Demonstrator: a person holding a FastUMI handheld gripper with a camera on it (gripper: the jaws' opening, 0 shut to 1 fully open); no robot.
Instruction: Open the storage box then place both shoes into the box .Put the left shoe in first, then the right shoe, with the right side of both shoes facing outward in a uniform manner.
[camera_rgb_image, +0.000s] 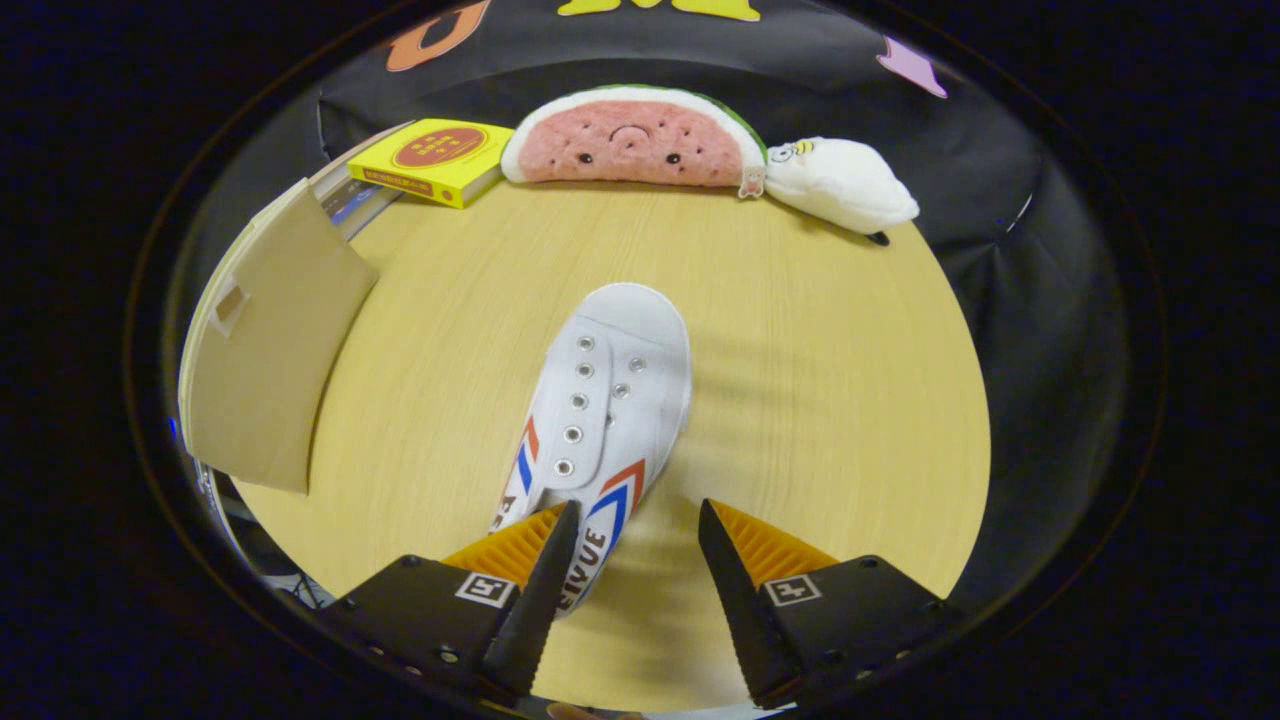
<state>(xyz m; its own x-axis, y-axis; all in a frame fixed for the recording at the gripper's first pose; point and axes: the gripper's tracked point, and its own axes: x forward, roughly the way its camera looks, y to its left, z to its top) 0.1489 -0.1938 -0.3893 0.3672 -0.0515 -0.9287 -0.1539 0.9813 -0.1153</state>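
- Gripper view: the gripper (637, 520) stood wide open and held nothing; its two fingers pointed forward over the pale wooden round table (820, 400), with bare tabletop showing in the gap between them.
- The white canvas shoe with red and blue chevron stripes and metal eyelets (605, 400) lay on the table just ahead of the fingers, toe pointing away. Its heel end ran down beside and under the left finger, so the shoe sat off-centre rather than between the jaws.
- The tan cardboard flap of the storage box (265, 360) stood up off to the left of the shoe, near the table's edge; the inside of the box could not be seen.
- Risk, as I judged it: closing from this offset would likely catch only one wall of the shoe or push it sideways, since the left finger overlapped it. A soft canvas upper could also fold under the grip and let the shoe tilt or swing.
- The raised flap could be knocked when the shoe was carried left toward the box.
- Beyond the shoe, well apart, lay a yellow book (435, 160), a watermelon-slice plush (635, 140) and a white plush with a bee (840, 180); none blocked the path.
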